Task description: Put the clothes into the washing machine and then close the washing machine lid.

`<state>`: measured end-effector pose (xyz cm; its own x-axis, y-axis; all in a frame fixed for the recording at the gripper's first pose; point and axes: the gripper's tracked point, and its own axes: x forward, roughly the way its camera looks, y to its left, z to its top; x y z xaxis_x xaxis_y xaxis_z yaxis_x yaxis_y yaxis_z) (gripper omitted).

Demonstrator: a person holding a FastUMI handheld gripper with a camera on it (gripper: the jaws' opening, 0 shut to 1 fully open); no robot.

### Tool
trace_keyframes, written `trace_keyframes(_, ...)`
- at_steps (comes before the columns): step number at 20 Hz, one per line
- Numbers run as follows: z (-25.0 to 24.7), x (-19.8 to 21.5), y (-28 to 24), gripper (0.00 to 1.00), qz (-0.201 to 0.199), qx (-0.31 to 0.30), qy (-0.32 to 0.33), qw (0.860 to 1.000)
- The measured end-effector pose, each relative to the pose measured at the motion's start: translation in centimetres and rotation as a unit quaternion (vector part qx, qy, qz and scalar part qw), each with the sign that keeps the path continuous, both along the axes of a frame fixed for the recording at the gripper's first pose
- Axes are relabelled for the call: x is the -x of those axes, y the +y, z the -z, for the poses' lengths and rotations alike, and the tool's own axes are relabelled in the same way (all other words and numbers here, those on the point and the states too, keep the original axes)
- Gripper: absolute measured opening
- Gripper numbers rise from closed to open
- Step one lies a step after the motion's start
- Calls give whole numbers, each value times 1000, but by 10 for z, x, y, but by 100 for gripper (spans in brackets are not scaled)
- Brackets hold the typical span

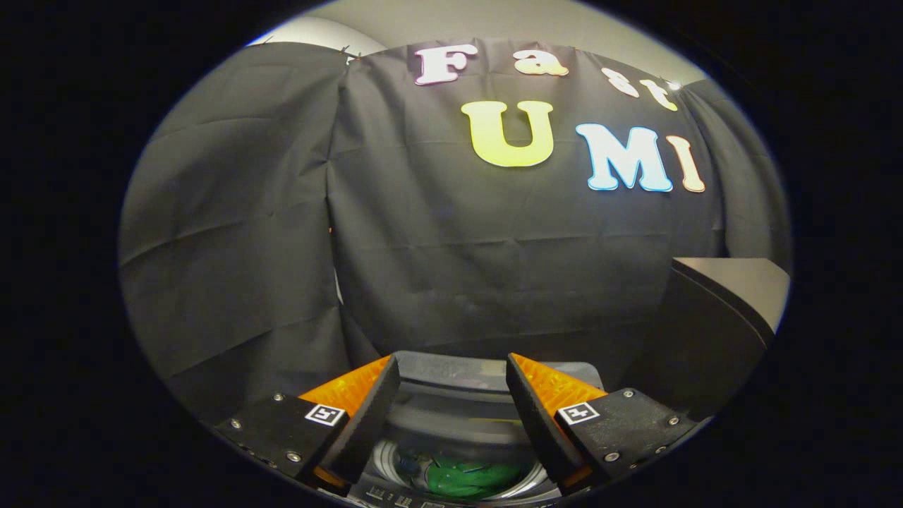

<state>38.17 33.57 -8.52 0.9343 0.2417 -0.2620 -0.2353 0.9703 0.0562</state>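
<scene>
as seen between its fingers, green clothes [462, 478] lie in washing machine [458, 416] | tool [451, 381] spread, empty

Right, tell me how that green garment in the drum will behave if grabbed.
Green garment lies crumpled in the washing machine drum, so probably floppy and light. Folds suggest it would drape and snag rather than slide. The tool hangs open above it, holding nothing.
</scene>
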Motion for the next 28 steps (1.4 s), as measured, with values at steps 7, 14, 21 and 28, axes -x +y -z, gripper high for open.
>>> trace_keyframes(7, -40, 78, -72, 94, -8, 13, -69, 998)
trace_keyframes(14, -95, 167, -206, 94, 42, -10, -110, 993)
trace_keyframes(21, -106, 236, -297, 94, 83, -2, -131, 988)
trace_keyframes(28, -81, 290, -329, 94, 92, -6, -116, 989)
